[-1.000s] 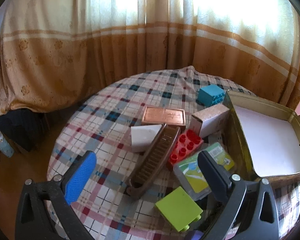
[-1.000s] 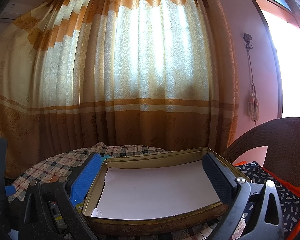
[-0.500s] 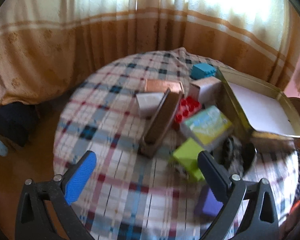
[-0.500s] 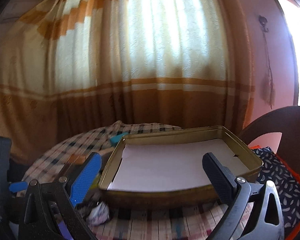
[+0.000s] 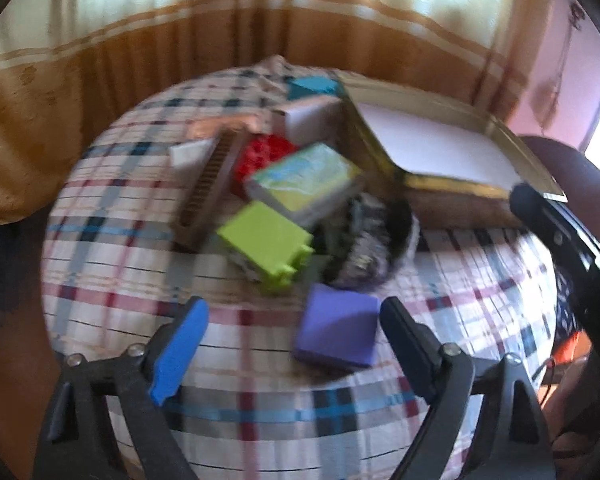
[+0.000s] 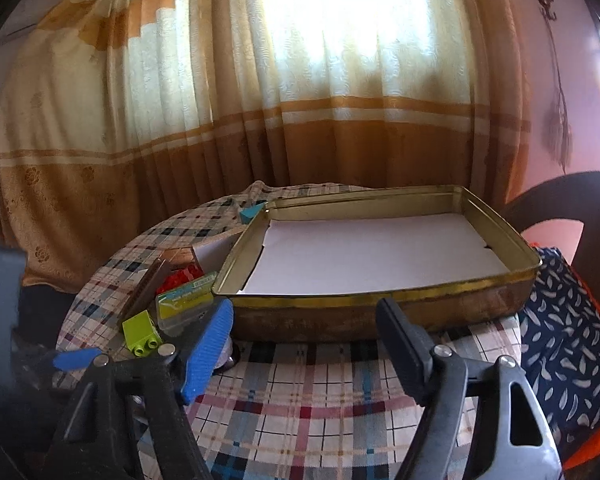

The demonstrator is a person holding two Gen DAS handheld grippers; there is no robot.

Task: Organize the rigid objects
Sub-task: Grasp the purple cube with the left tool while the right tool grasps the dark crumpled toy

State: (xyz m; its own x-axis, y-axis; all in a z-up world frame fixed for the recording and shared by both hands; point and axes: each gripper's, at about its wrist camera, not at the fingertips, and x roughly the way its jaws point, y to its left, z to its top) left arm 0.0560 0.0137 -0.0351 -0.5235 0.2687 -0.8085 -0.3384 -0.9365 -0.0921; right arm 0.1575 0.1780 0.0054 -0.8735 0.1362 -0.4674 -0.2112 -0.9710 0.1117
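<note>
Plaid cloth in red, blue and white covers a round tabletop [image 5: 112, 248], backed by a tan and cream curtain [image 6: 204, 92].

Tin tray [image 6: 496, 294]: gold-coloured, rectangular, lined with white paper [image 6: 372, 252], holding no items; sits toward the right edge of the tabletop.

Loose items, clustered just left of the tray:
- teal block [image 5: 312, 87], at the far edge by the tray's far corner;
- white box [image 5: 312, 118], beside the tray wall;
- copper-coloured flat tin [image 5: 224, 124], blurred;
- white wedge-shaped piece [image 5: 190, 154];
- brown comb [image 5: 210, 184], lying lengthwise, resting against the red brick [image 5: 266, 154];
- card box [image 5: 304, 184] with green and yellow print, tilted on the pile;
- lime-green brick [image 5: 266, 240], studs facing the near edge;
- dark crumpled item [image 5: 370, 240], kind cannot be told, touching the tray's near wall;
- purple block [image 5: 338, 330], apart from the pile, closest to the near edge.

Left claw [image 5: 294, 346]: released, fingers spread wide, gripping nothing; the purple block lies between them, near the black finger [image 5: 410, 344], contact not discernible through blur.

Right claw [image 6: 304, 338]: released, empty, held over the near edge in front of the tray's near wall.
</note>
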